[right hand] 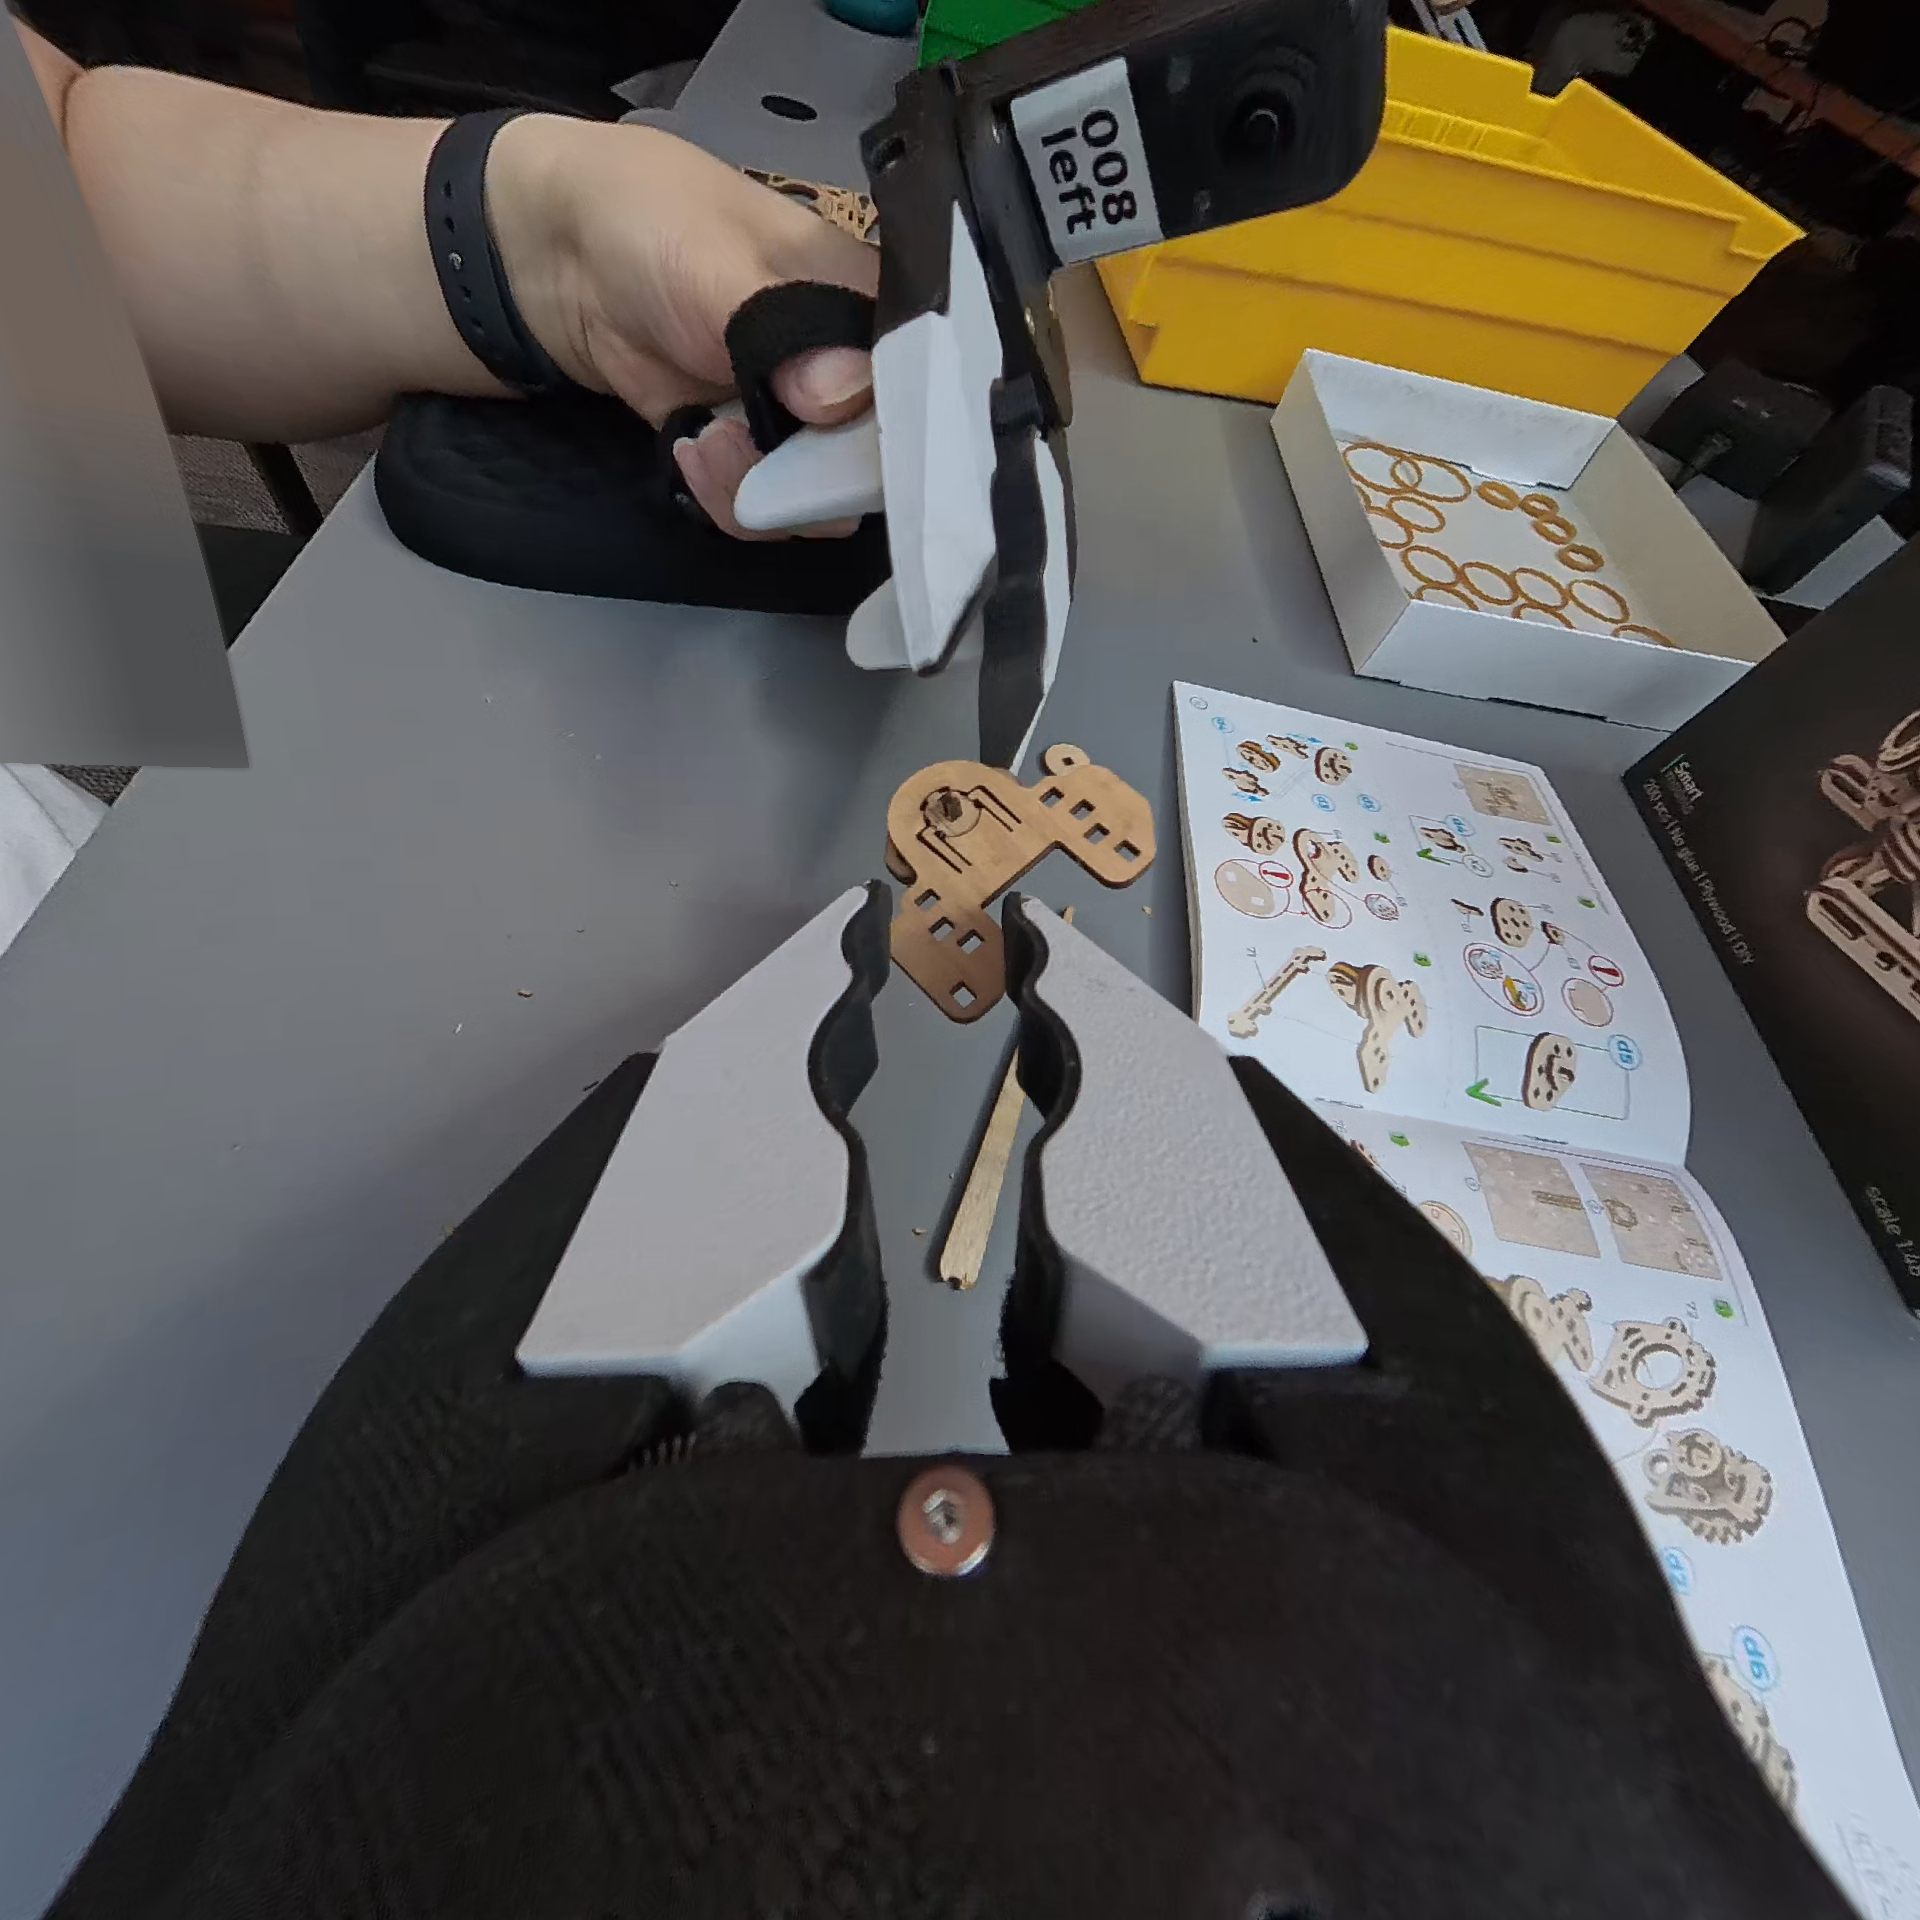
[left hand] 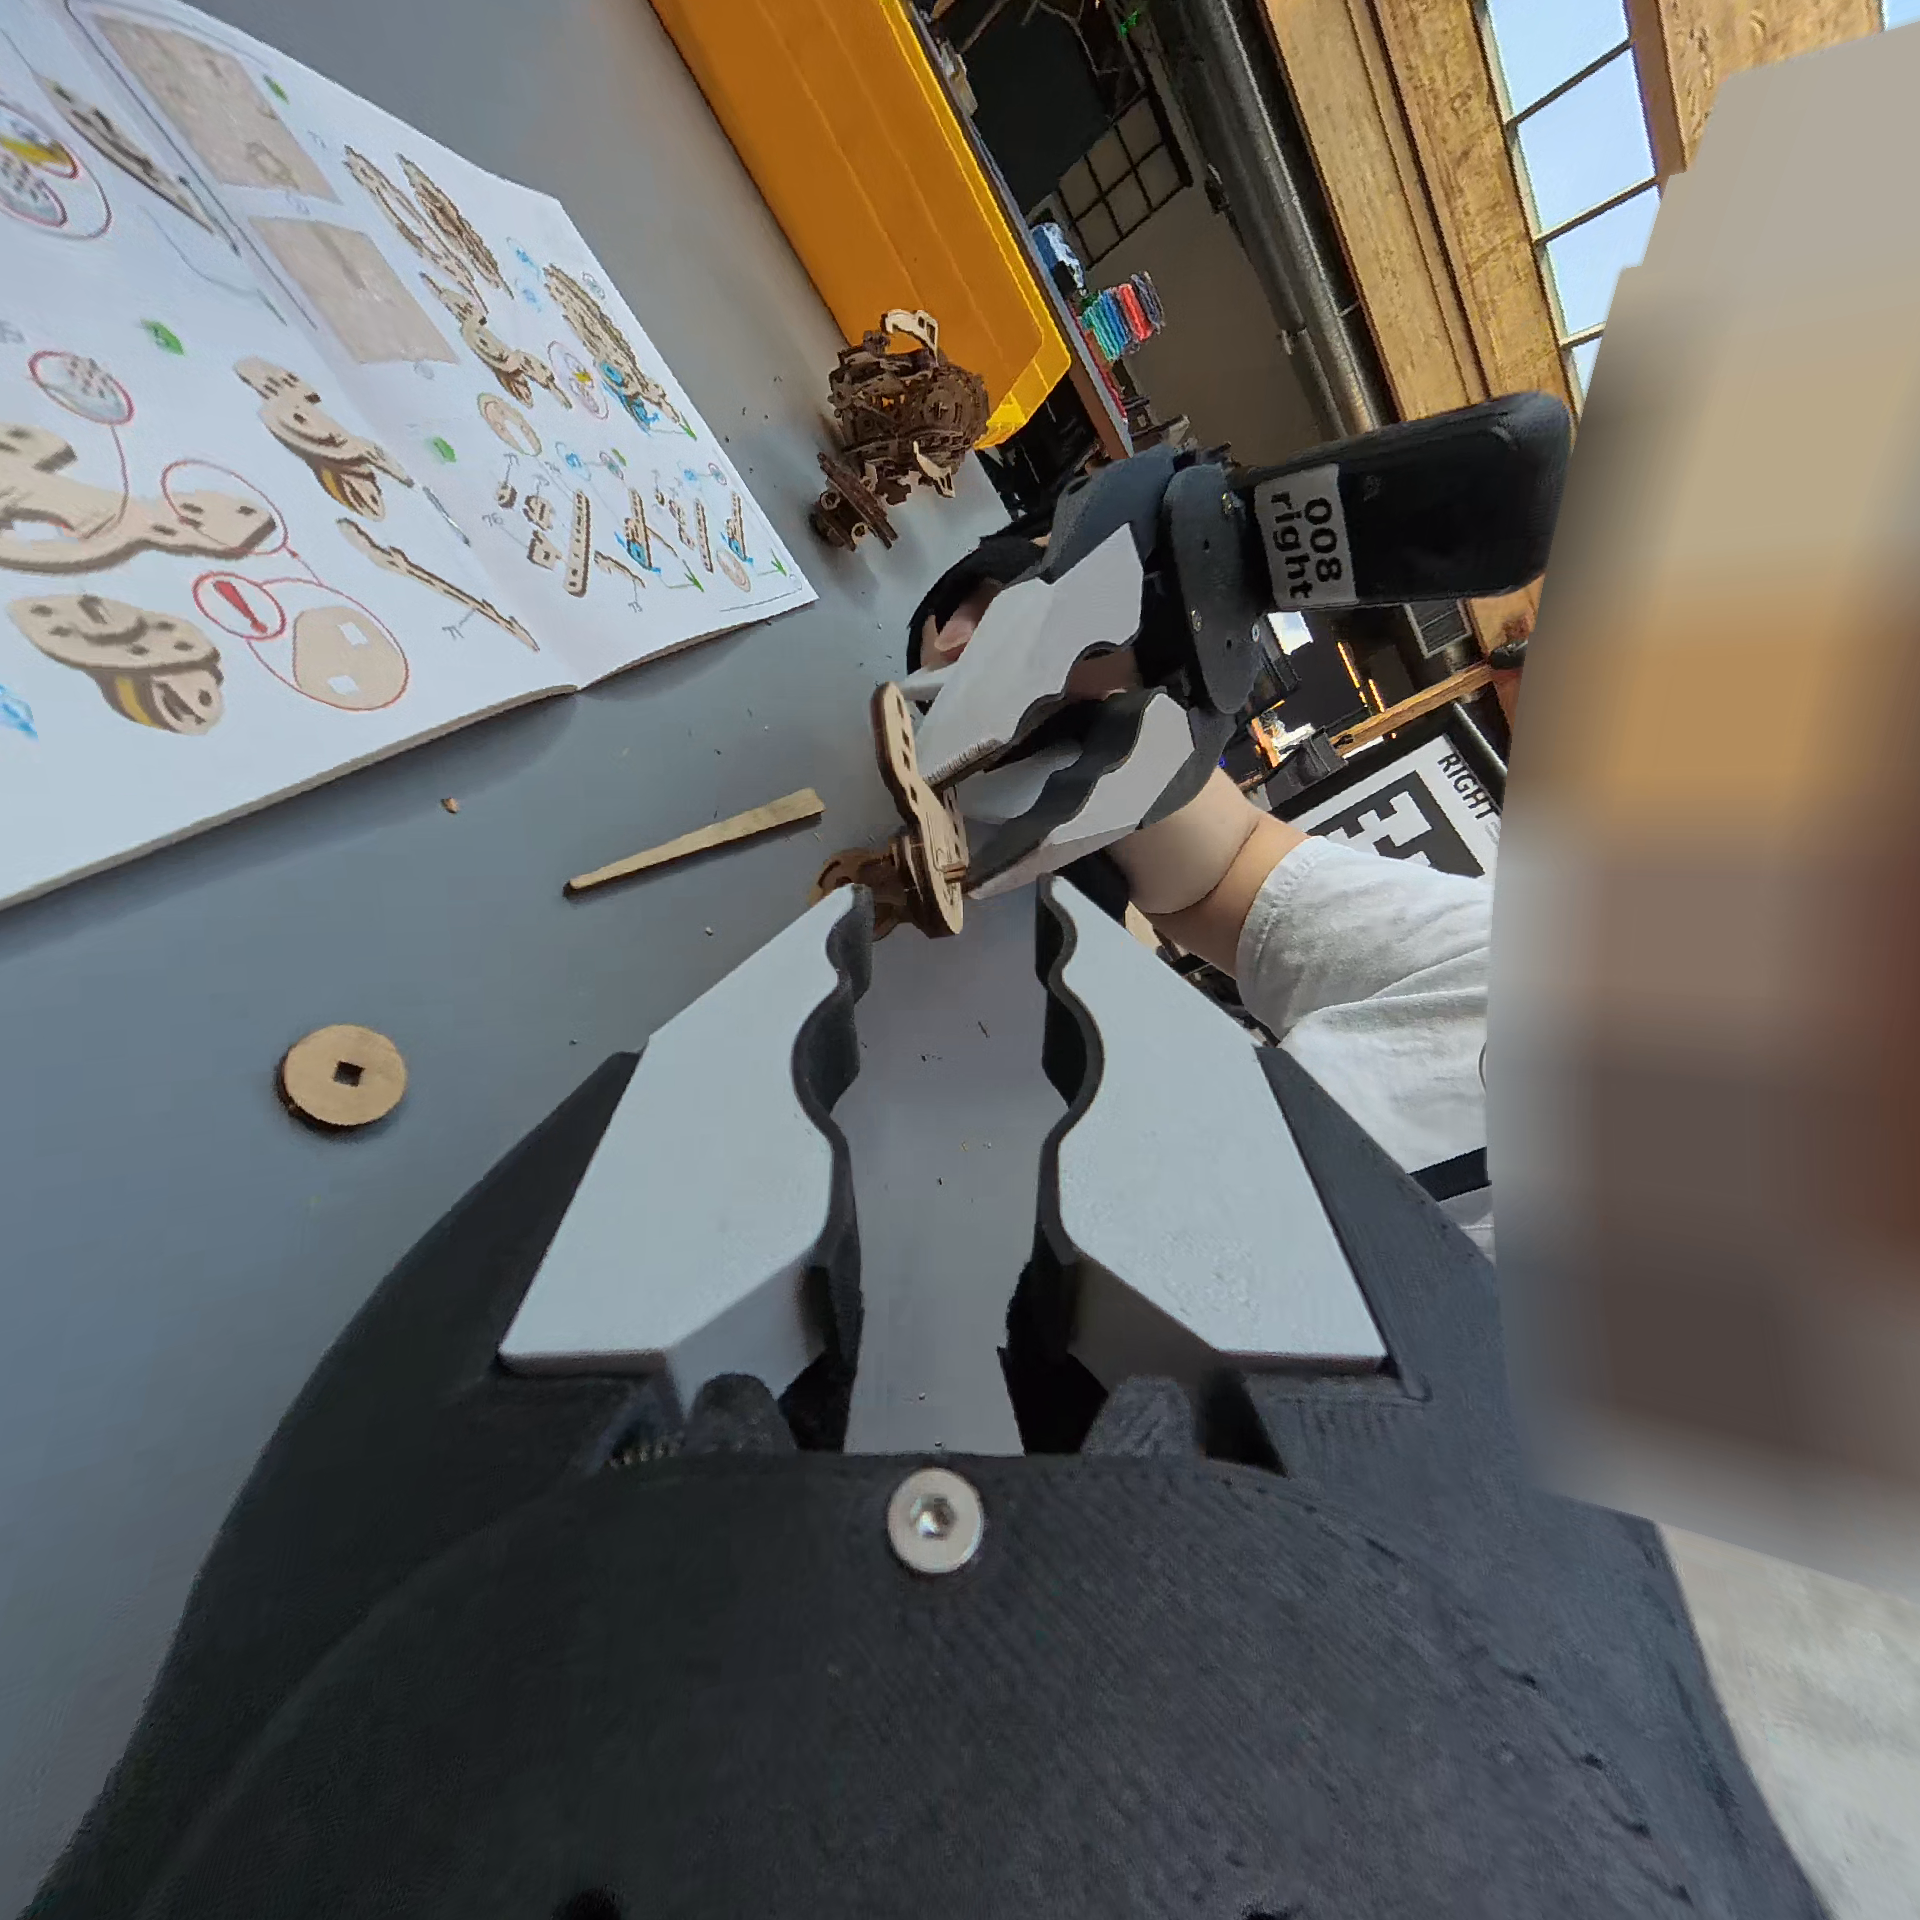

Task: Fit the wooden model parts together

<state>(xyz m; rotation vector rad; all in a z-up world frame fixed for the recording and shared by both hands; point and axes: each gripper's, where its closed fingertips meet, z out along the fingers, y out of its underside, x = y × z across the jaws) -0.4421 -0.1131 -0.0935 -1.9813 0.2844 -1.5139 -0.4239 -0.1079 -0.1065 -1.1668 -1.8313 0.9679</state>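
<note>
The right gripper (right hand: 940,909) pinched the wooden bracket (right hand: 1013,847) aloft so the left gripper (left hand: 951,899), fingers spread and empty, could reach its hub.

I see a grey table (left hand: 312,1351); on it lie an open booklet (left hand: 312,416), a wooden disc (left hand: 343,1073), a wooden stick (left hand: 694,840) and, upper right, a yellow bin (right hand: 1455,239).

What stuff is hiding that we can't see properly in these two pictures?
- Wooden stick: right wrist view, its far end is hidden by the right gripper and the wooden part it holds.
- Black box: right wrist view, cut off by the right edge.
- Left gripper: left wrist view, whether its fingertip touches the part is unclear.
</note>
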